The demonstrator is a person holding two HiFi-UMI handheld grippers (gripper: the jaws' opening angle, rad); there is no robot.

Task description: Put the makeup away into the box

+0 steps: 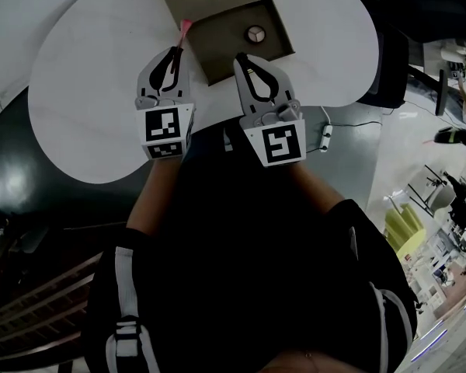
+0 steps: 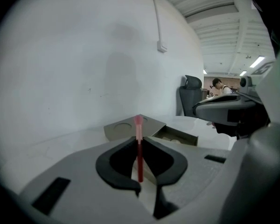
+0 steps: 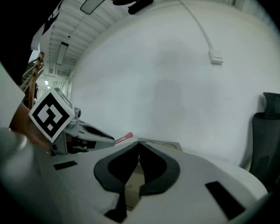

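A thin makeup stick with a pink tip (image 1: 185, 28) juts forward from my left gripper (image 1: 175, 50), which is shut on its dark red shaft (image 2: 139, 155). The tip hangs just off the near left corner of the brown cardboard box (image 1: 217, 45). The box's open tray holds a small round item (image 1: 255, 33), and its lid part (image 2: 130, 127) has a round recess. My right gripper (image 1: 241, 57) hovers at the tray's near edge, its jaws shut together with nothing between them (image 3: 139, 144). In the right gripper view the pink tip (image 3: 124, 137) shows beside the left gripper (image 3: 91, 132).
The box stands on a white rounded table (image 1: 85, 99) whose near edge runs under my grippers. A black chair (image 1: 388, 61) stands at the table's right side. A white cable with a small plug (image 1: 326, 134) lies on the grey floor. A person (image 2: 219, 84) is far off.
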